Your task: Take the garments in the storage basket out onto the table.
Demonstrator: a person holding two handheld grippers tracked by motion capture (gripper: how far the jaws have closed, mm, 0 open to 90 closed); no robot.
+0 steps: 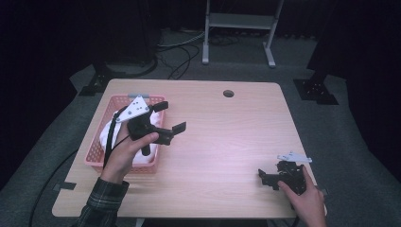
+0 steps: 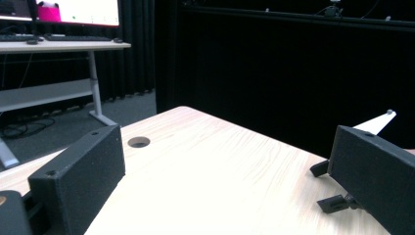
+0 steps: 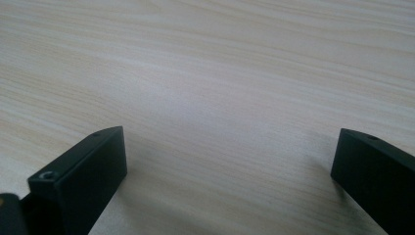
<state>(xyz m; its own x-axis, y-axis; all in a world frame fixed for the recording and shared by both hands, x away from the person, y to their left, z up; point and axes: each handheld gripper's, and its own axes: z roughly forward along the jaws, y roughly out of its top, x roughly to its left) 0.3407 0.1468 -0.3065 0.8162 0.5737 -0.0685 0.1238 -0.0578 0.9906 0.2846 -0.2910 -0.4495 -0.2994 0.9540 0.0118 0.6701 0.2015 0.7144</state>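
A pink plastic basket [image 1: 98,147] stands at the table's left side with a white cloth [image 1: 107,128] lying in it. My left gripper [image 1: 171,116] hovers over the basket's right rim, pointing right across the table, open and holding nothing. In the left gripper view its jaws [image 2: 225,161] stand wide apart over bare wood. My right gripper [image 1: 270,174] rests low near the front right corner, open. In the right gripper view, wood grain lies between its spread jaws [image 3: 230,156]. The right gripper [image 2: 337,201] also peeks out behind the far jaw in the left gripper view.
The light wood table [image 1: 227,137] has a round cable hole [image 1: 228,93] near its back edge. A metal stand [image 1: 239,28] and cables lie on the floor behind. A desk with a monitor [image 2: 58,29] stands farther off.
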